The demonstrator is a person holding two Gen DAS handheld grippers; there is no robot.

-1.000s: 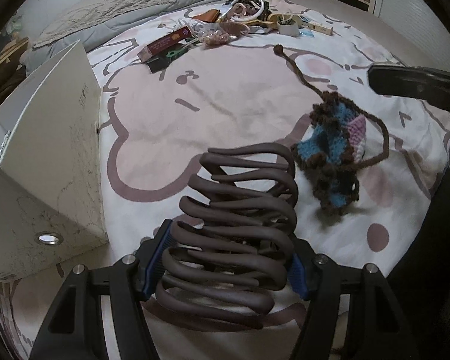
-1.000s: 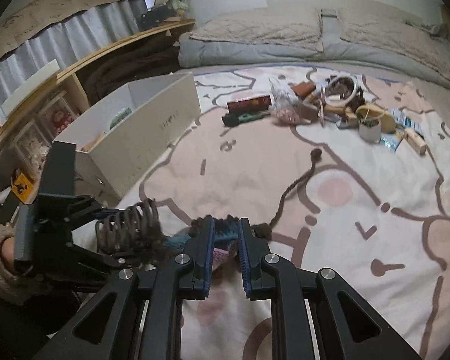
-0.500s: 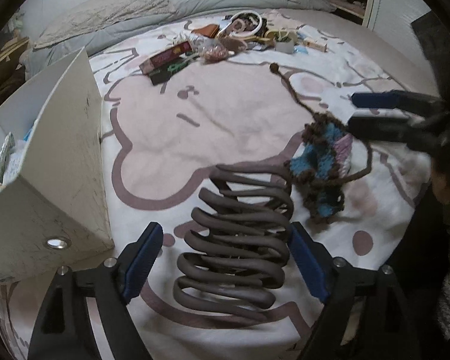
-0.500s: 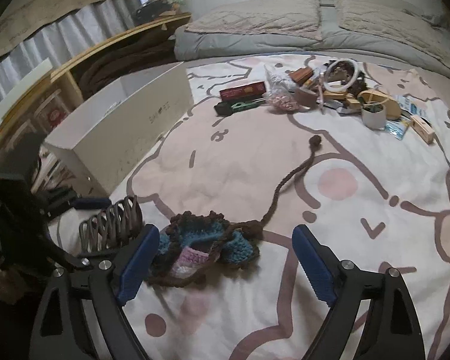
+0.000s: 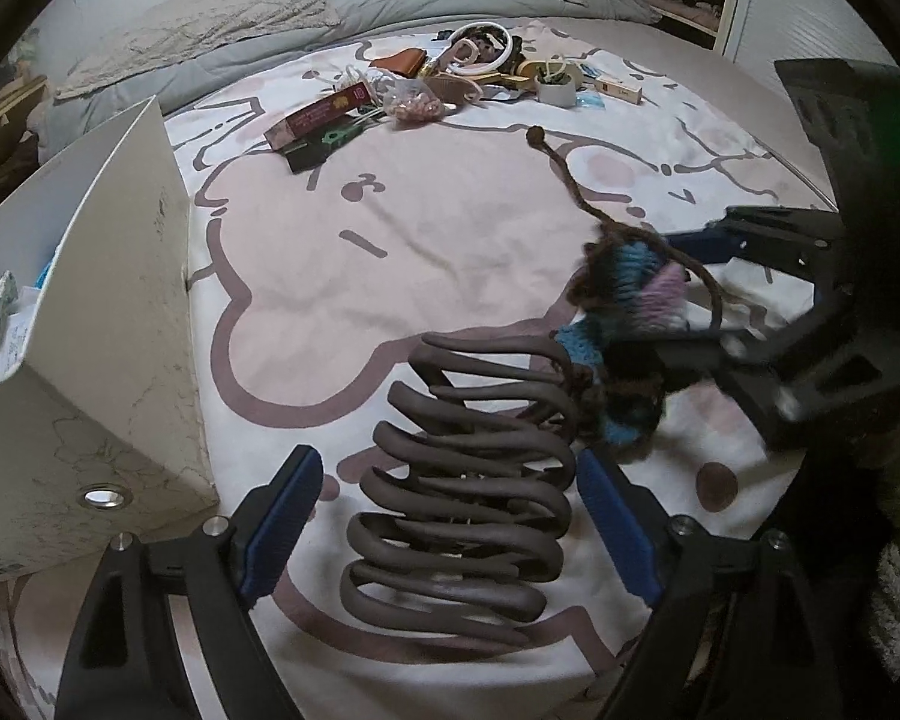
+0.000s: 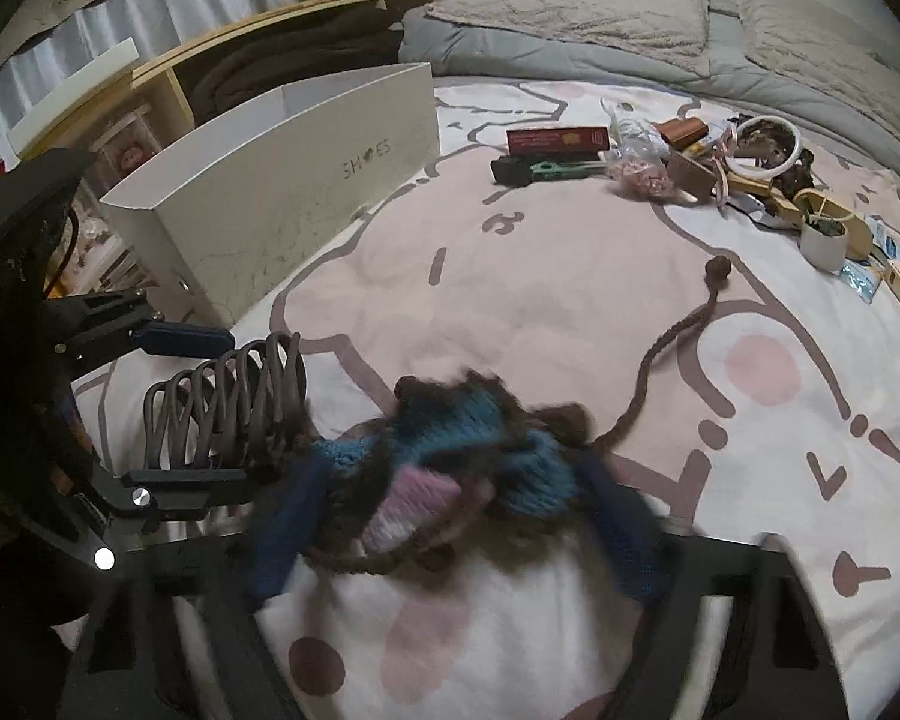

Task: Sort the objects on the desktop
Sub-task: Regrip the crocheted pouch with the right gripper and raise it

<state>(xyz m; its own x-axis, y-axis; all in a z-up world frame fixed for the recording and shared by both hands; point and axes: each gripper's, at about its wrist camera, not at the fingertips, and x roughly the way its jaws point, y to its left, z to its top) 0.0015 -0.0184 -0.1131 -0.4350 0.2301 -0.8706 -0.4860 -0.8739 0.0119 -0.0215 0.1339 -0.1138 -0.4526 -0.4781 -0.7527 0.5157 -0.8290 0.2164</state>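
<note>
A: What's the biggest thing here?

B: The bed, under a pink-and-white cartoon cover; everything to be sorted lies on it. Next is the white shoe box, open-topped at the left edge, with a few things already inside. I'd judge it the bin for the sorting, which is why it sits within reach of both hands.

A: And the clutter further off?

B: A pile of small objects near the pillows, well apart from the working area: a red carton, a white ring, a little pot. Seemingly waiting their turn.

A: What is each hand doing?

B: The left hand-held gripper stands spread on either side of the brown hair claw, which rests on the cover. The pads are clear of it, so it is not gripped. The right hand-held gripper is closing around the crocheted pouch, which lies between its blue pads just beside the claw. The pouch is blurred, so I can't tell whether the pads are pressing it yet.

A: And the cord?

B: The pouch's brown cord trails away across the cover. It could snag the claw's teeth on lifting, I'd guess.
</note>
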